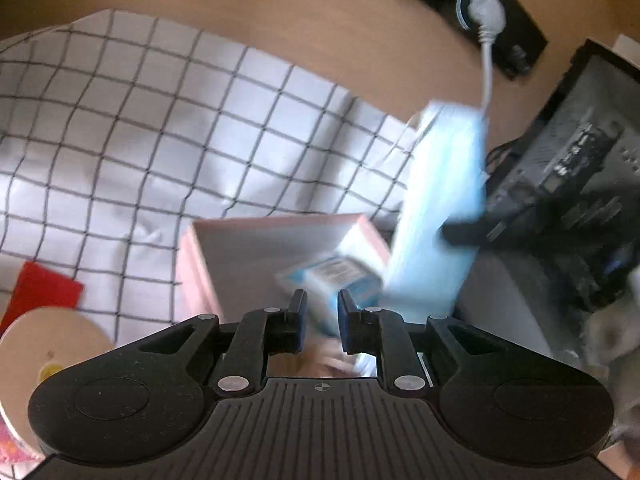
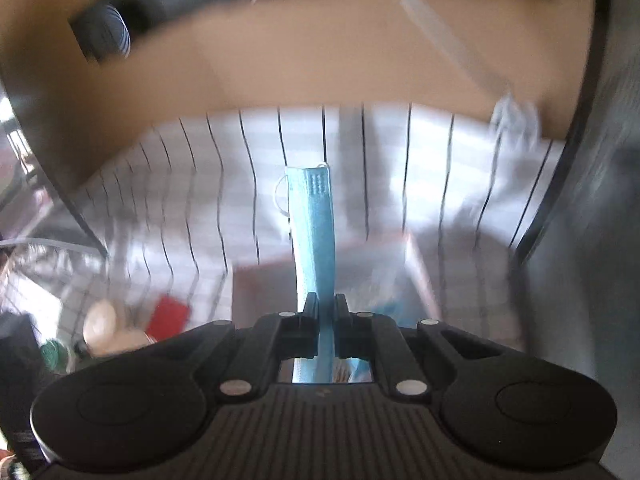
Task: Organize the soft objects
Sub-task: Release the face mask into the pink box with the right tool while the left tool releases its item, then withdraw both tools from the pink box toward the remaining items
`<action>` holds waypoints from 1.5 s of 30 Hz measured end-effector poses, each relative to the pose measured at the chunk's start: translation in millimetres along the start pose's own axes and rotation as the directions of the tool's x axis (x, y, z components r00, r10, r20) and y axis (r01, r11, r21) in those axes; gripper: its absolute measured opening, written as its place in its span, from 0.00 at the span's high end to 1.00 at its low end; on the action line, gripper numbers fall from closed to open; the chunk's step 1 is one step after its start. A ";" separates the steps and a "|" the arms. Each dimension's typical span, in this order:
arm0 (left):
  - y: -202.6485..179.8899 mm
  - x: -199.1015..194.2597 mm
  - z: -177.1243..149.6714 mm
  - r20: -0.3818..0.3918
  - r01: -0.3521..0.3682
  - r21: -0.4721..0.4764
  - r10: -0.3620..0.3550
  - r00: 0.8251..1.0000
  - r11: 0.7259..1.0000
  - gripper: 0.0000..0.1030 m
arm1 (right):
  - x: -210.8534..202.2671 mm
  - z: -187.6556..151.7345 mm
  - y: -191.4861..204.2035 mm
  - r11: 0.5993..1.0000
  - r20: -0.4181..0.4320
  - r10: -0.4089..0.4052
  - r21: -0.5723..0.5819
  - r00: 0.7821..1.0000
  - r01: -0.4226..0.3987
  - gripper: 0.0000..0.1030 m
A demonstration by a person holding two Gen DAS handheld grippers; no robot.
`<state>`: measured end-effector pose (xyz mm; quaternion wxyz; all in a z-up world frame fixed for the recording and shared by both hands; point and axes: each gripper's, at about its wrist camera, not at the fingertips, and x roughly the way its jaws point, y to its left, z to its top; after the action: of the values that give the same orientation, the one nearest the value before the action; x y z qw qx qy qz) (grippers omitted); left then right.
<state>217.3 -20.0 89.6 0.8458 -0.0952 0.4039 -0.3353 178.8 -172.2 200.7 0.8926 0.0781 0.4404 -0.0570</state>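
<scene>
Right gripper [image 2: 327,304] clamps a folded blue face mask [image 2: 314,220] by its near edge, above the pink box [image 1: 280,236]; left gripper [image 1: 322,312] slightly ajar, empty; mask looks light, floppy, best pinched along the fold.

I'm getting both wrist views looking steeply down along their fingers, close over the pink box [image 1: 280,228]. Both are sharing the checked cloth [image 2: 432,168] and blue mask [image 2: 314,232].
</scene>
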 end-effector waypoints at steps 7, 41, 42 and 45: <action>8.7 -69.6 8.0 0.095 -0.055 0.045 0.051 0.994 0.997 0.83 | 96.8 -31.5 -0.4 0.988 -0.184 0.123 0.113 0.975 -0.103 0.93; 106.5 -242.8 -118.3 0.019 -0.403 -0.165 0.411 0.911 0.900 0.82 | -7.9 -151.6 120.0 0.886 0.018 0.126 -0.451 0.992 -0.104 0.09; 104.9 -242.2 -119.1 0.020 -0.405 -0.165 0.413 0.910 0.900 0.82 | -2.6 -157.3 118.9 0.885 0.002 0.113 -0.456 0.994 -0.100 0.09; 94.6 -233.7 -120.8 0.012 -0.391 -0.135 0.396 0.918 0.911 0.82 | 8.1 -168.7 115.8 0.884 -0.021 0.090 -0.459 0.996 -0.090 0.09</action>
<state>68.5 215.5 114.2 0.8956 -0.0731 0.4192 -0.1294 72.3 -26.8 103.4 0.8877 -0.1149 0.4367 0.0902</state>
